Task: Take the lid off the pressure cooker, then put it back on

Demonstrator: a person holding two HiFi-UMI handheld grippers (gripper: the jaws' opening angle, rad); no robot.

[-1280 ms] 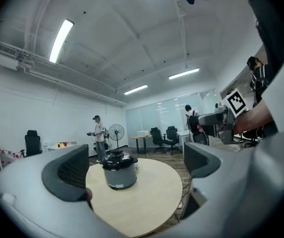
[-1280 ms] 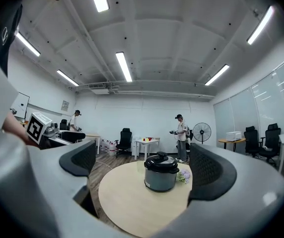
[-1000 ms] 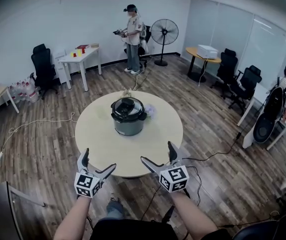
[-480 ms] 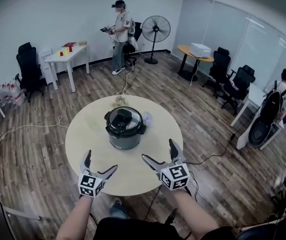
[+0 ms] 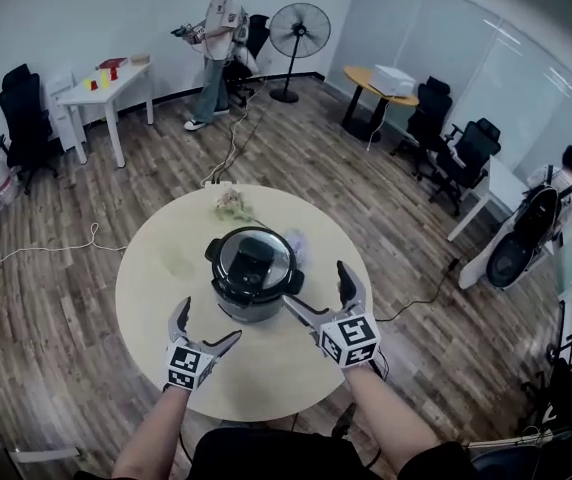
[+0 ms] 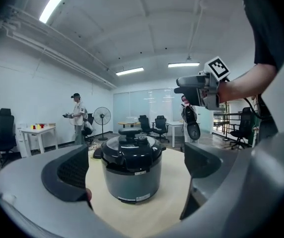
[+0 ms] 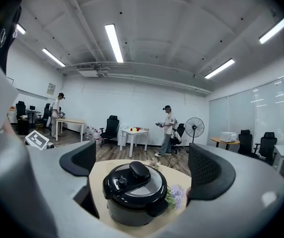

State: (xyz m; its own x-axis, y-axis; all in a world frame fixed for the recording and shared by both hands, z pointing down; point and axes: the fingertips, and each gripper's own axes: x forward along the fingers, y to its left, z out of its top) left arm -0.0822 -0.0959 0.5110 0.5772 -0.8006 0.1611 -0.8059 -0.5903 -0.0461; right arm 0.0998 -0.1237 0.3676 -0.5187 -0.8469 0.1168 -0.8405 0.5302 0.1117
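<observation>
The left claw (image 5: 206, 323) and right claw (image 5: 318, 290) both gape wide, holding nothing. Just ahead of them, the grey pressure cooker (image 5: 252, 273) stands on the round pale wooden counter (image 5: 166, 268), its glossy black lid (image 5: 253, 261) on. The white label (image 6: 138, 198) on its front is too small to read.

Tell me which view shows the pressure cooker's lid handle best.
The right gripper view: the lid handle is close and seen obliquely from above. The head view shows it small, straight from above; the left gripper view shows it side-on, as a low profile.
</observation>
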